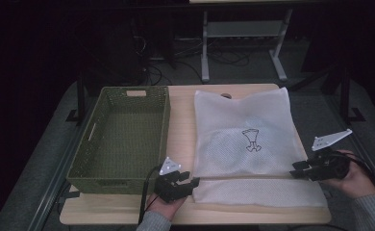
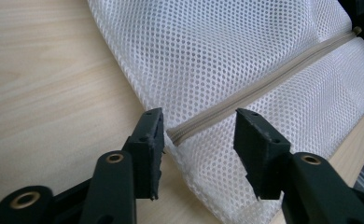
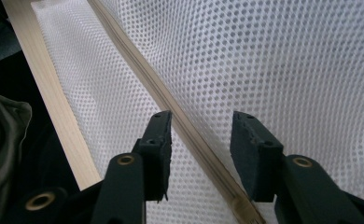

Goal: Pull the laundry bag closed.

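mesh bag (image 1: 243,130): light, limp, best gripped along zipper (image 2: 245,95) | left tongs (image 1: 193,183), right tongs (image 1: 295,169): half open, nothing held

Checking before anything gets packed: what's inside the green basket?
The green basket shows just its bare woven floor and walls; nothing lies in it. The strip right behind its near wall is hidden from the high view.

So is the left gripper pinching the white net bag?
Apart. The left gripper view shows the left gripper with jaws open, gaps on both sides of the net bag's zipper end.
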